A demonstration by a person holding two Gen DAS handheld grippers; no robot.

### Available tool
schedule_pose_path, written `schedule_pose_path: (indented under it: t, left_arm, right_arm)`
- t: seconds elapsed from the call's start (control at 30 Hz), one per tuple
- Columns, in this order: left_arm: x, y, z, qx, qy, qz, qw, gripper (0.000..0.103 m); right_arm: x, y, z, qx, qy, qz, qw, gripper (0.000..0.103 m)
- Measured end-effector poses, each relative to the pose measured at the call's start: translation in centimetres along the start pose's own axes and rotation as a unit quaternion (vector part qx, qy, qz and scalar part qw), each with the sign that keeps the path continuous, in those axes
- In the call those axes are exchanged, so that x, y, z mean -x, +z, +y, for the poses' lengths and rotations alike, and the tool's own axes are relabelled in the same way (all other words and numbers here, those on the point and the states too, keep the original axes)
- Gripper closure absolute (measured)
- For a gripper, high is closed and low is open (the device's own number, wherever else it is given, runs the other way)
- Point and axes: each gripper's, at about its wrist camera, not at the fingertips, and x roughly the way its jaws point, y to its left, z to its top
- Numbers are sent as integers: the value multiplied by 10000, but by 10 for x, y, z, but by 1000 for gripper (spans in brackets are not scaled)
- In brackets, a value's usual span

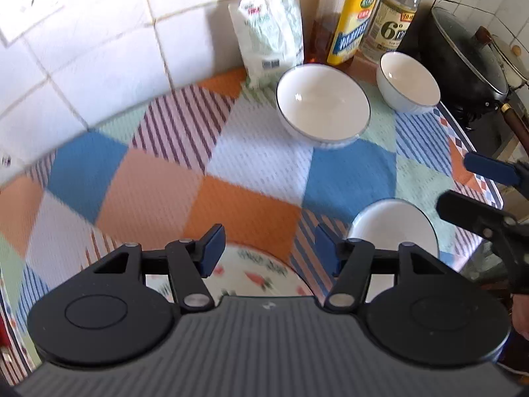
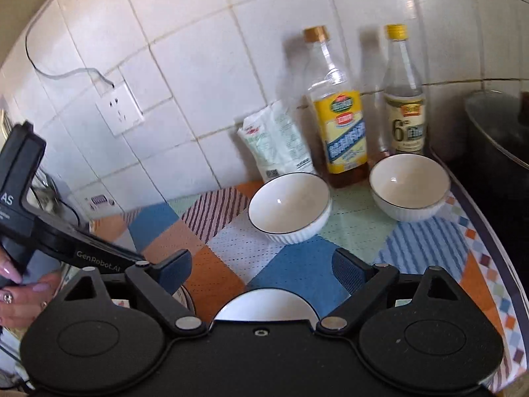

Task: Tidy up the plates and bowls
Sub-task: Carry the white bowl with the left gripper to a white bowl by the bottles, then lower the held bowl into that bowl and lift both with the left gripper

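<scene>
Two white ribbed bowls with dark rims stand at the back of the patchwork mat: a left bowl [image 1: 322, 106] [image 2: 289, 205] and a right bowl [image 1: 408, 81] [image 2: 409, 187]. A third white bowl [image 1: 393, 228] [image 2: 267, 306] sits near the front, just under my right gripper. A plate with a carrot pattern [image 1: 254, 276] lies under my left gripper. My left gripper [image 1: 269, 251] is open and empty above the plate. My right gripper [image 2: 261, 269] is open and empty; its fingers [image 1: 489, 168] show at the right in the left wrist view.
A white bag [image 1: 271, 33] [image 2: 277, 142], a yellow-labelled oil bottle [image 1: 353, 23] [image 2: 344, 122] and a vinegar bottle [image 1: 393, 23] [image 2: 405, 112] stand against the tiled wall. A black wok with a glass lid [image 1: 463, 59] sits at the right. The mat's edge [image 2: 489, 264] curves along the right.
</scene>
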Motion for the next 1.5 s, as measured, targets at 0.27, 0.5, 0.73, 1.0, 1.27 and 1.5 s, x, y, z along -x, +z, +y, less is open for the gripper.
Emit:
schedule_pose_path:
  t: [0.27,0.5,0.73,1.0,1.27,1.5]
  left_arm:
    - [-38,31,14,254,-342,-297,9986,46]
    - [-69,56,17,343,-391,-483,9975,46]
    - [-101,79,13,160,-383,-483,9980,46]
    - [-123,83,3,-77,-543,-284,9981,75]
    - [-99,71,-29,-1034,-442,-399,9929,85]
    - [-58,59,-39,-947,-782,-402,9916,85]
  right_arm:
    - [-60,15,-9,-882,-314,133,9955,24]
    - [-103,22,-44,-2247,95,552,9728,48]
    - [-120,21,-59,-2625,-457,713,9612,47]
    - [-131,18,-77,-3190,-471,668,9442,84]
    - [-134,24,-55,-2400,-1075,861,9609,86]
    - [-81,21,-48,-2406,-959,619,9639,86]
